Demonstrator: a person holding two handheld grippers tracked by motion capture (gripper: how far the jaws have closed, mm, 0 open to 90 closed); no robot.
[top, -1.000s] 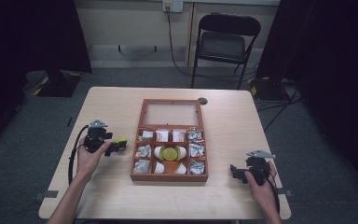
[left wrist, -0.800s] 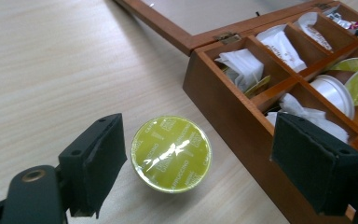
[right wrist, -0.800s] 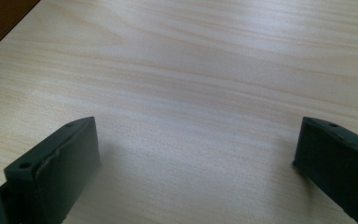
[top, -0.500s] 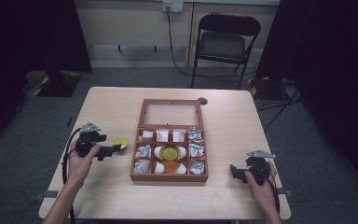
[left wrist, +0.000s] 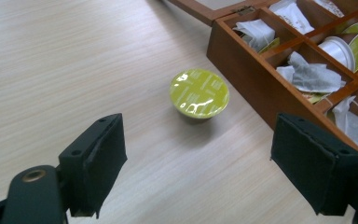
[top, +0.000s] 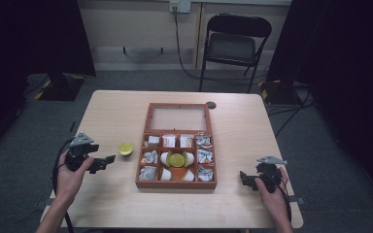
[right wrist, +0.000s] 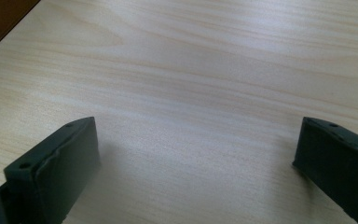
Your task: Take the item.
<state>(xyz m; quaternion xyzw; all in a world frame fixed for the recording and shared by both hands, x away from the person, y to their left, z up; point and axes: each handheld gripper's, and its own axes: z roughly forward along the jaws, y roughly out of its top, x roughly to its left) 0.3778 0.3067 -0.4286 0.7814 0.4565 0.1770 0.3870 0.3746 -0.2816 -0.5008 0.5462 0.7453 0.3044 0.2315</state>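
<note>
A small pod with a yellow-green foil lid [top: 125, 148] [left wrist: 199, 94] stands alone on the table, just left of the open wooden compartment box [top: 177, 183] [left wrist: 242, 65]. My left gripper [top: 106, 161] [left wrist: 209, 172] is open and hangs a short way back from the pod, nothing between its jaws. The box holds white tea bags, white pods and another yellow-green pod [top: 177, 158] in its middle compartment. My right gripper [top: 243, 178] [right wrist: 196, 168] rests open near the table's front right, with bare wood between its jaws.
The box's glass-paned lid [top: 178, 118] lies open flat toward the back of the table. A small dark disc [top: 211, 105] sits behind it. A folding chair [top: 235, 46] stands beyond the table. The tabletop [top: 111, 116] is bare wood left and right of the box.
My left gripper has let go of the yellow-green pod, left it on the table beside the box, and drawn back to the left and toward the person. The right gripper has stayed put.
</note>
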